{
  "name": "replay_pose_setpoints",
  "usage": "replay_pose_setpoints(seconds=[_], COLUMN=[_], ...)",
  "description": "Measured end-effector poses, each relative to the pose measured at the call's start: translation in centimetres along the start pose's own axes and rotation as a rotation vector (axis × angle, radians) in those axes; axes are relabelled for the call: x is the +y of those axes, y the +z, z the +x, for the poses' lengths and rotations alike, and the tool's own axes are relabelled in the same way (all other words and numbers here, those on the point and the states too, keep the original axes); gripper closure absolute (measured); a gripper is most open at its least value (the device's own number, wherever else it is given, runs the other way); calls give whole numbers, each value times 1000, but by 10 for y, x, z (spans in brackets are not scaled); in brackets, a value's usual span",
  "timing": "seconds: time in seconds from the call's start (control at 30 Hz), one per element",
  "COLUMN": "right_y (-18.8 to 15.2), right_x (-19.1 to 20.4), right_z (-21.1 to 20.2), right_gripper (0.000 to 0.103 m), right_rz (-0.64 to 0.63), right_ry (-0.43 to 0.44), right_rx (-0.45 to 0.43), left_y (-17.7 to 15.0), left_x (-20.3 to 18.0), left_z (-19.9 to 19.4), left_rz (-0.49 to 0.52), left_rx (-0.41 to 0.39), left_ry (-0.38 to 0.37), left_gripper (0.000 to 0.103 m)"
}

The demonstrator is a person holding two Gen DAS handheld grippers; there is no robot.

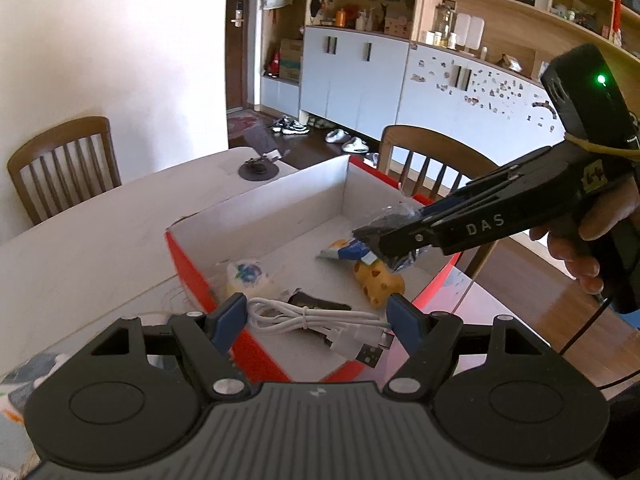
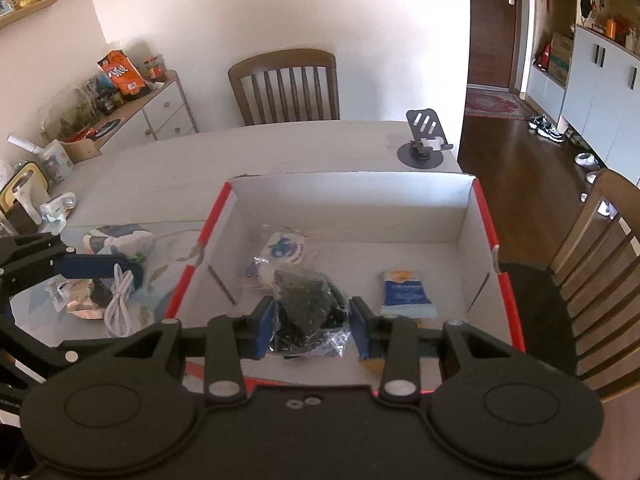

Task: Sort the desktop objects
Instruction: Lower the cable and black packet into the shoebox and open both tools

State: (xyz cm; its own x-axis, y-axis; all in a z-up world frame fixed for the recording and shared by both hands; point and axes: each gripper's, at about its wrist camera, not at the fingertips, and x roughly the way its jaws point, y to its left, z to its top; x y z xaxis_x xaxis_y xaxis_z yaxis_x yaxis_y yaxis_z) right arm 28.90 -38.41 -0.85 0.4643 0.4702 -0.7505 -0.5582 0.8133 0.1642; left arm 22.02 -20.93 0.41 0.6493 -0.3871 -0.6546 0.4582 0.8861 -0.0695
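room: dining area, white wall, wooden chair (image 2: 285,87) behind the table, cabinets and open shelves off to your right.
table: pale tabletop (image 2: 168,168); black phone stand (image 2: 425,140) at the far edge.
box: red-sided cardboard box (image 2: 468,196) with white inside, open top, sits on the table in front of you.
left gripper: your left gripper (image 1: 316,322) has its blue pads pressed on either end of a bundled white USB cable (image 1: 320,326); jaws stand half wide, cable spans the gap between them.
cable position: in the left wrist view the bundle hangs over the box's near red wall, plug end toward the right pad; in the right wrist view the cable (image 2: 120,300) reads as left of the box, above the table clutter. Can't tell exactly how far over the rim it is.
right gripper: your right gripper (image 2: 312,330) is clamped on a clear bag of small black bits (image 2: 308,312); both pads touch the bag's sides.
bag position: between the fingers, over the near middle of the box interior.
in box: round white packet with blue print (image 2: 285,249), blue-and-white pouch (image 2: 406,292), yellow cheese-like toy (image 1: 378,280).
outside box: crumpled wrappers and a printed packet (image 2: 116,240) on the table left of the box.
hand: your right hand (image 1: 592,248) wraps the gripper handle, seen from the left wrist.
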Motion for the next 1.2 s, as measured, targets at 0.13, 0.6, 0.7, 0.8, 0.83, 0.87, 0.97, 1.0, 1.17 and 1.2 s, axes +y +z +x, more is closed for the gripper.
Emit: replay_pose_setpoints(seconds=[0.13, 0.6, 0.7, 0.8, 0.83, 0.87, 0.97, 1.0, 1.17, 1.2], right_y=[7, 26, 29, 31, 32, 33, 35, 35, 38, 39], right_x=[-7, -22, -24, -25, -25, -25, -26, -26, -24, -24], right_z=[5, 44, 53, 64, 68, 71, 84, 87, 108, 112], right_gripper=[65, 65, 65, 65, 65, 65, 65, 65, 65, 64], right_rz=[-7, -3, -2, -6, -10, -12, -19, -20, -20, -17], right_ry=[-4, -14, -14, -13, -11, -13, -21, -23, -28, -31], right_rx=[4, 47, 60, 77, 84, 88, 108, 115, 151, 156], left_y=[8, 27, 28, 29, 29, 29, 28, 29, 31, 31], left_x=[-1, -5, -7, -7, -7, -7, -6, -6, -7, -8], left_z=[19, 82, 94, 102, 105, 107, 114, 117, 131, 132], left_rz=[-3, 33, 36, 43, 47, 50, 43, 43, 55, 57], left_rx=[42, 152, 180, 202, 208, 215, 240, 248, 278, 282], left_ry=[-20, -36, -40, -40, -36, -33, -35, -34, -24, -25], left_gripper=[27, 27, 27, 27, 27, 27, 27, 27, 27, 27])
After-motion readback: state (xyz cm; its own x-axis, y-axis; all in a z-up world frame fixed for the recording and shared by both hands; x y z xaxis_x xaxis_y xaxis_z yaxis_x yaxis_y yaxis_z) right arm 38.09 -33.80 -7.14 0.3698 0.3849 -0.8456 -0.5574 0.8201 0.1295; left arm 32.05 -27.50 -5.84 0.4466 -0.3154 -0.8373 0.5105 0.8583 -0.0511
